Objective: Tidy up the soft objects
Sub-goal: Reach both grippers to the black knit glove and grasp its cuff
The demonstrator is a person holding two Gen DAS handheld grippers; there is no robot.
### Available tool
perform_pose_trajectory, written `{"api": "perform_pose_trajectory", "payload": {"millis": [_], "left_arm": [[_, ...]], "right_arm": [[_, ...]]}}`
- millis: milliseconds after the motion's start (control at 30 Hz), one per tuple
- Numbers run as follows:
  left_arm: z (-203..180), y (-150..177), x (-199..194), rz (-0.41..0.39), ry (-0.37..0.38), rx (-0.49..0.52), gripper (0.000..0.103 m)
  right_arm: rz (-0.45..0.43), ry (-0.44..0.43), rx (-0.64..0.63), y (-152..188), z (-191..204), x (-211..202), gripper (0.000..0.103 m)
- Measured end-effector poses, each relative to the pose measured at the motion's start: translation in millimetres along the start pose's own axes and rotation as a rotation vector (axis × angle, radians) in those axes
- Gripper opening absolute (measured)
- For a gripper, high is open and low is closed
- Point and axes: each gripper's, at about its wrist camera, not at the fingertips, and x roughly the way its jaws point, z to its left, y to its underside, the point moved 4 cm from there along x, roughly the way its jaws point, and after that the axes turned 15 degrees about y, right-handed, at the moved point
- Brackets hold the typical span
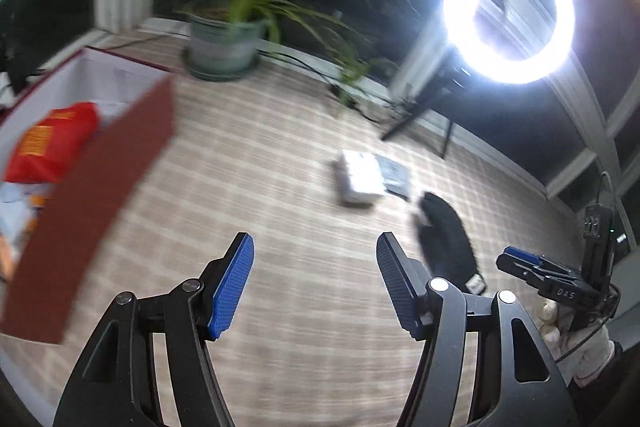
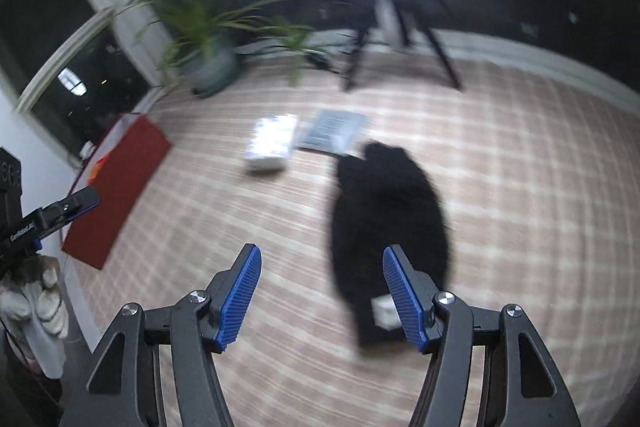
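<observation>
A black fuzzy soft item (image 2: 388, 223) with a white tag lies on the plaid carpet, just ahead of my right gripper (image 2: 322, 297), which is open and empty above it. It also shows in the left wrist view (image 1: 446, 235). A white soft pack (image 2: 272, 143) lies further off; in the left view the white pack (image 1: 360, 177) is ahead. A red box (image 1: 92, 195) with white inside holds a red-orange bag (image 1: 52, 143). My left gripper (image 1: 316, 287) is open and empty, right of the box. The right gripper (image 1: 532, 267) shows at the right of the left view.
A grey flat packet (image 2: 334, 131) lies beside the white pack. A potted plant (image 1: 232, 27) stands at the back by the window. A ring light (image 1: 508, 7) on a tripod (image 2: 384, 39) stands at the carpet's far edge. The box also shows in the right view (image 2: 120, 187).
</observation>
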Motion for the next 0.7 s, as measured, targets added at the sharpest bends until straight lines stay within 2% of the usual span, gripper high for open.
{"api": "perform_pose_trajectory", "payload": {"millis": [167,467,700], "left_arm": [[-36,8,43,0.048,0.063,0.013,0.063],[-87,17,124,0.122,0.146,0.002,0.064],[-111,22,184,0.227,0.134,0.017,0.064]], "right_arm": [[0.047,0.029,0.037,12,-43,6,0.06],[0.158,0.002,0.044,27,-68,39,0.06],[0.206,-0.013,0.018,32,-68,58,0.06]]}}
